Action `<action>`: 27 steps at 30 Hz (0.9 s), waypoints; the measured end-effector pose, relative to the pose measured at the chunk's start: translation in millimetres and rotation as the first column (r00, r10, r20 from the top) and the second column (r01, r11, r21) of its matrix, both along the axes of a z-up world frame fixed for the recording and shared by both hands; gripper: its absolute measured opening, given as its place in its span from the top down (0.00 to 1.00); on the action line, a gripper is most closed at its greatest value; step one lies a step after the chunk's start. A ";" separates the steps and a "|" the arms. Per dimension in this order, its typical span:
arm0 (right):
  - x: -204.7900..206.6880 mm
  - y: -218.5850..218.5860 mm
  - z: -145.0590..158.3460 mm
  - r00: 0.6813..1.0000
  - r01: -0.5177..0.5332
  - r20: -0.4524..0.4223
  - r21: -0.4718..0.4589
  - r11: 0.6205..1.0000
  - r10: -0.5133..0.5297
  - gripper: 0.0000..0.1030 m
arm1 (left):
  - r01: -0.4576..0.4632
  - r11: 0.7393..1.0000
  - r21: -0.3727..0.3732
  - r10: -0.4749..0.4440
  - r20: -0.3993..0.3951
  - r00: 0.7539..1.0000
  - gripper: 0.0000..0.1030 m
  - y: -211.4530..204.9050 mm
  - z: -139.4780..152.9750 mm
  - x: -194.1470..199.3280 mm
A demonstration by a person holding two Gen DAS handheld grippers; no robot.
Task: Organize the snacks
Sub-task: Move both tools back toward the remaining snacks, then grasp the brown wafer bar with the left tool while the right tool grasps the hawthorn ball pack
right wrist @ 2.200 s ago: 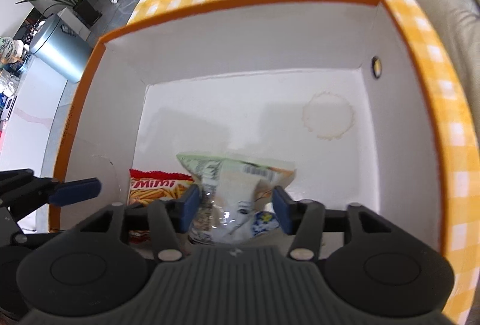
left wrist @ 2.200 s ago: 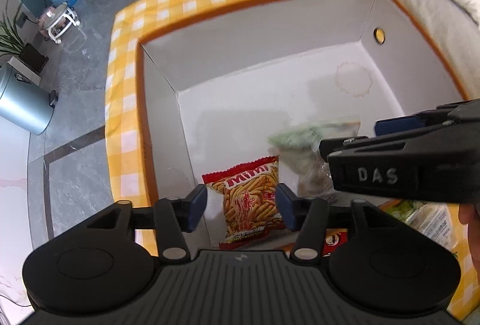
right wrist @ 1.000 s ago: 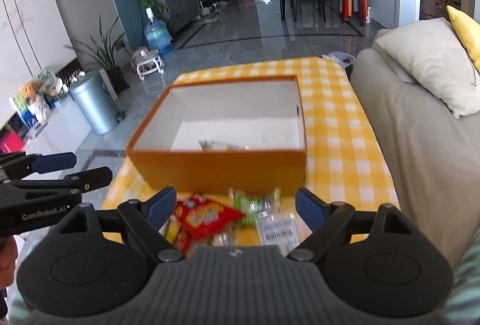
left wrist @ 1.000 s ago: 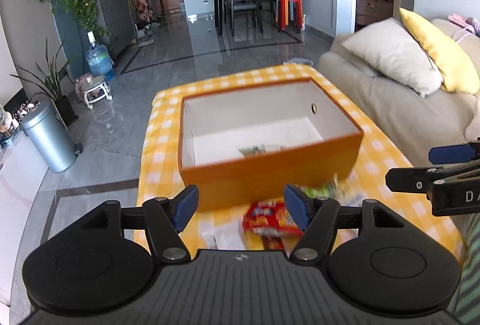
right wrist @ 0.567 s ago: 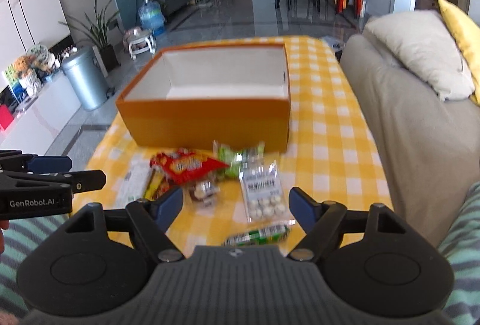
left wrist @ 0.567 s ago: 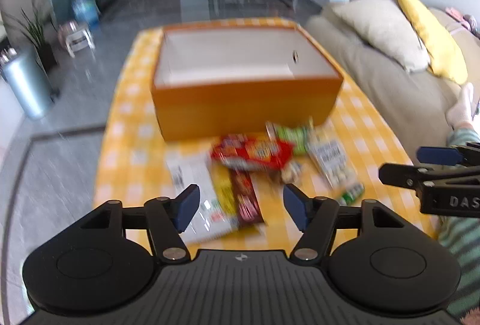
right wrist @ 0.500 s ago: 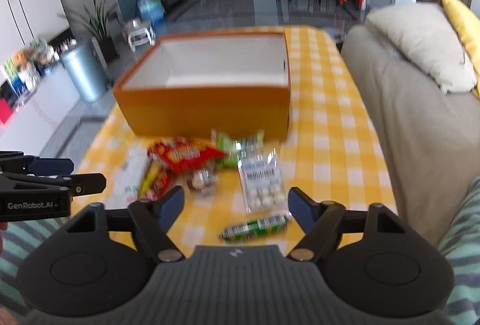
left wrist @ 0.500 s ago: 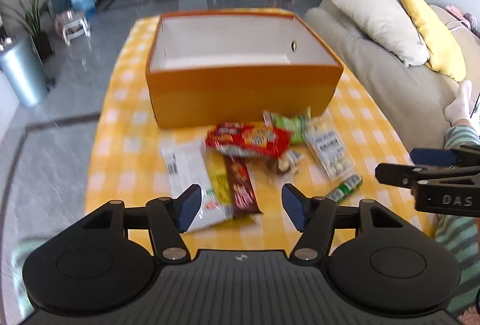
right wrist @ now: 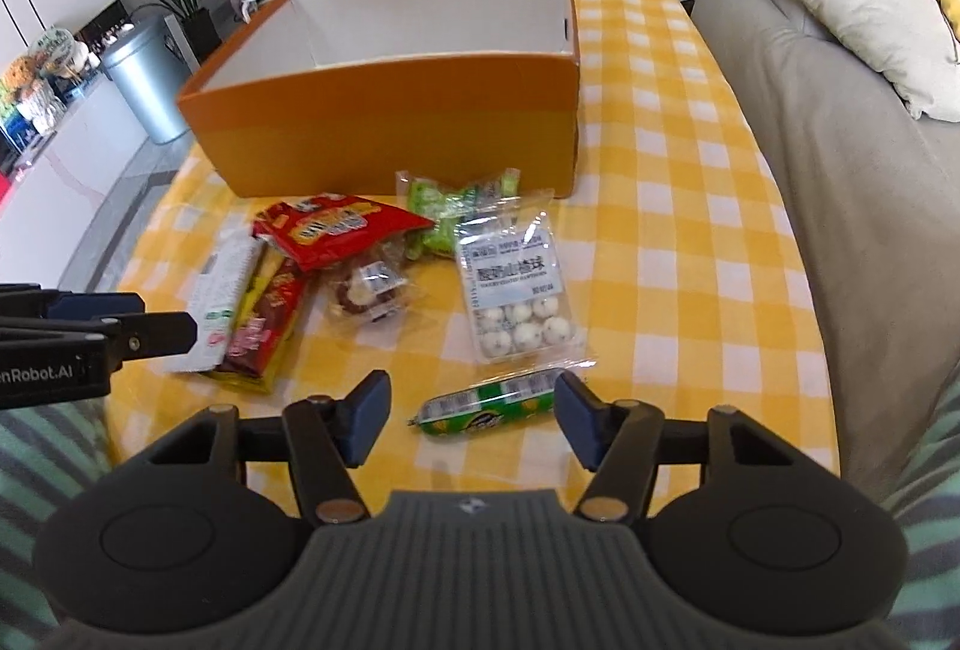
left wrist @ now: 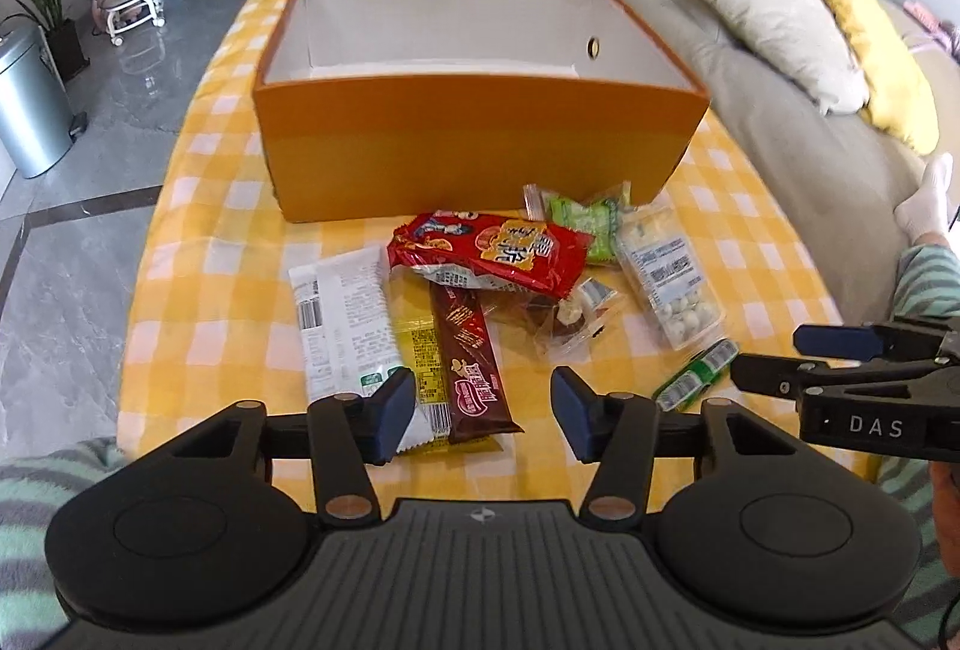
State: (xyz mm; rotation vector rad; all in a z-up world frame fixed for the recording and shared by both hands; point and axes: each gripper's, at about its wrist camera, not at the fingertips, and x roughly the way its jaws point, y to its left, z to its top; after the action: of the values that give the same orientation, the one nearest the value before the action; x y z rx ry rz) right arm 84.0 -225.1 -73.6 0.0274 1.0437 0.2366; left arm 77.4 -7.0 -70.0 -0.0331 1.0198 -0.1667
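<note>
Step in hand: selecting the next snack. Left hand-held gripper (left wrist: pixel 483 413): wide open, empty, brown chocolate bar (left wrist: pixel 471 359) between its fingertips, lower centre. Right hand-held gripper (right wrist: pixel 471 419): wide open, empty, green sausage stick (right wrist: pixel 489 404) just ahead. Orange box (left wrist: pixel 480 152): upper centre of the desk (right wrist: pixel 678 230). Next: lower, close, lift into box.

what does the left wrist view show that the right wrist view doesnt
Only the left wrist view shows the round hole in the box's inner wall and a white-socked foot on the sofa. Only the right wrist view shows the label on the white ball pack clearly. Both show the orange box, the red snack bag, the green sausage, and both grippers, left and right, open.
</note>
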 end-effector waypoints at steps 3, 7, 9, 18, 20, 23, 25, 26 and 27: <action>8.7 -0.8 -9.7 1.000 -0.004 -0.006 -0.011 1.000 0.004 0.44 | 0.011 1.000 0.020 -0.011 -0.013 1.000 0.41 -5.4 -9.7 10.6; 22.4 2.1 -23.6 1.000 -0.023 -0.014 -0.029 0.999 0.022 0.45 | 0.020 0.999 0.042 -0.019 -0.037 0.999 0.41 -9.5 -22.3 24.5; 29.7 5.3 -30.6 0.999 -0.036 -0.017 -0.052 0.998 0.036 0.44 | 0.016 0.999 0.041 -0.015 -0.045 0.999 0.41 -9.4 -27.4 30.5; 60.7 11.1 -53.1 0.998 -0.066 -0.016 -0.084 0.994 0.065 0.42 | 0.010 0.998 0.057 -0.005 -0.089 0.996 0.41 -8.8 -47.1 51.6; 65.2 12.1 -56.3 0.998 -0.070 -0.016 -0.079 0.994 0.068 0.42 | 0.020 0.998 0.060 -0.014 -0.093 0.996 0.42 -10.8 -48.9 54.7; 70.3 13.0 -60.3 0.998 -0.070 -0.007 -0.077 0.995 0.070 0.39 | 0.035 0.997 0.067 -0.028 -0.105 0.994 0.45 -13.9 -52.9 60.0; 72.4 14.4 -61.9 0.997 -0.078 0.007 -0.084 0.993 0.079 0.38 | 0.041 0.997 0.069 -0.033 -0.115 0.993 0.49 -15.2 -56.1 62.1; 73.6 15.1 -62.8 0.996 -0.082 0.009 -0.091 0.992 0.083 0.39 | 0.043 0.996 0.074 -0.034 -0.117 0.993 0.50 -15.3 -57.3 62.9; 75.0 15.4 -64.4 0.996 -0.085 0.006 -0.097 0.992 0.086 0.39 | 0.044 0.996 0.081 -0.035 -0.111 0.993 0.51 -16.1 -57.5 62.9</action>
State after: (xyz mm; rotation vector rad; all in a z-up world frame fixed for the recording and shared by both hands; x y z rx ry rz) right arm 159.0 -209.8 -138.0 -0.1061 1.0458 0.2630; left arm 140.3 -23.1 -127.5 0.0546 1.1367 -0.1599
